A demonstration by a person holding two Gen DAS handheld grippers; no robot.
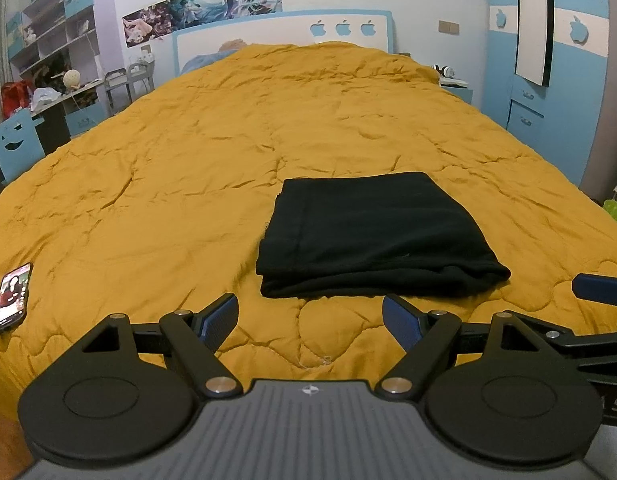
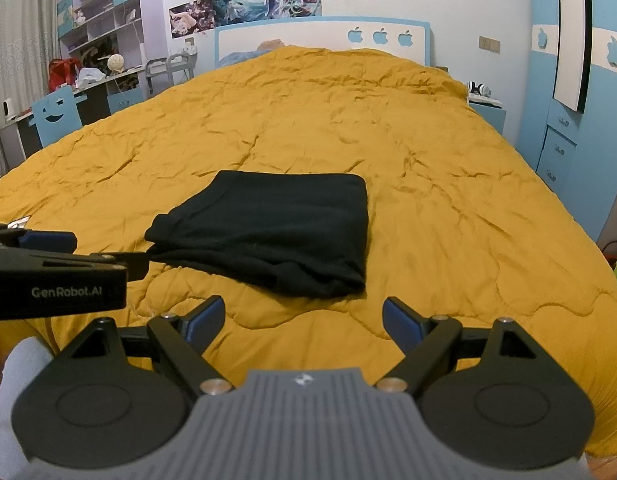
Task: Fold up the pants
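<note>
A phone (image 1: 11,298) lies well left of the black pants (image 1: 372,236), near the edge of the bed's yellow quilt (image 1: 188,184). The left tongs (image 1: 310,320) hang with jaws apart just short of the pants' near folded edge. The pants lie folded in a flat rectangle, bare quilt open all round. The right tongs (image 2: 302,320) likewise gape empty.

The white words "GenRobot.AI" stand on the side of the black left gripper (image 2: 48,240) body. That is in the right wrist view. No other words can be read.
</note>
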